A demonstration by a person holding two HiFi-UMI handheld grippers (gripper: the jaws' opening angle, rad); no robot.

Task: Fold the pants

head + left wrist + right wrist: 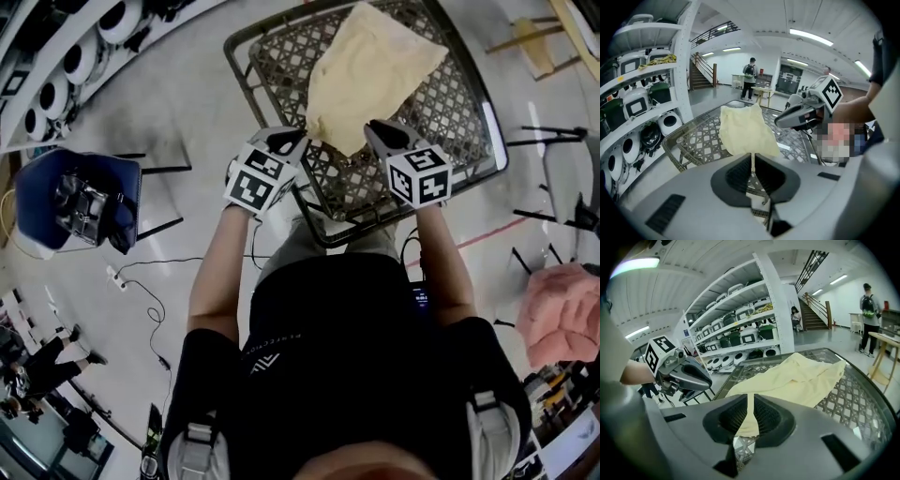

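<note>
1. The pale yellow pants (370, 75) lie on the lattice-topped counter (457, 108), stretching from its far side toward its near edge, where the nearest part of the cloth is raised off the surface
2. The left hand-held gripper (284, 142) sits above the counter's near edge, its jaws pressed together on a thin strip of the fabric's border
3. The right hand-held gripper (382, 136) is level with it over the same near edge, clamped on a thicker fold of the cloth
4. Holding the border at two separate points seems meant to keep it stretched into a straight line, so that it can be carried over the counter as one flat flap and not bunch up
5. The far part of the garment rests on the counter, probably so that its weight and the rough lattice anchor it while the near end is lifted
6. The fold looks barely begun; the left pinch holds very little cloth, so a firm pull toward the counter's far side could slip it free
</note>
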